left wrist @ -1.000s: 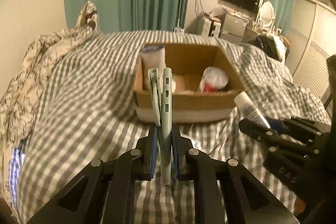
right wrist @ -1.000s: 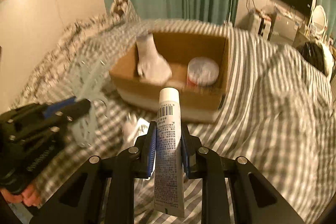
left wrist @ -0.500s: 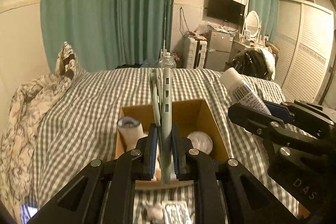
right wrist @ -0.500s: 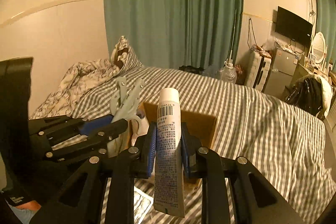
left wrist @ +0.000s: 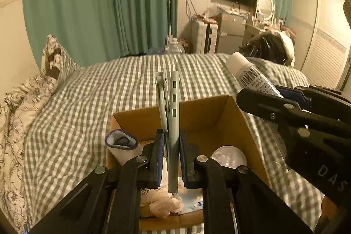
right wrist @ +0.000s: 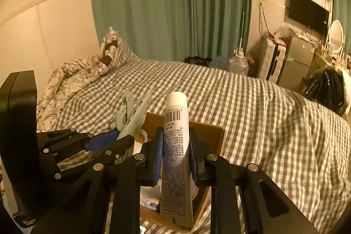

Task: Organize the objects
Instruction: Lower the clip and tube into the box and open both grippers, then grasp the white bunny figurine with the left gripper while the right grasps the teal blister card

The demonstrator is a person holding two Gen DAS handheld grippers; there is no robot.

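Checked bed (left wrist: 76, 102) carries the cardboard box (left wrist: 204, 111) directly below both grippers: left gripper (left wrist: 171, 159) clamps a folded green tool (left wrist: 173, 115), right gripper (right wrist: 175, 159) a white tube (right wrist: 176, 146), long axes pointing forward.

L gripper (left wrist: 169, 157) clamps pale-green clip (left wrist: 172, 115) (upright), over cardboard box (left wrist: 204, 111)

Dim, warm yellow room light; both fisheye views bend strongly at the dark-vignetted edges. Near black fingers (left wrist: 151, 159) are shadowed, details slightly soft.
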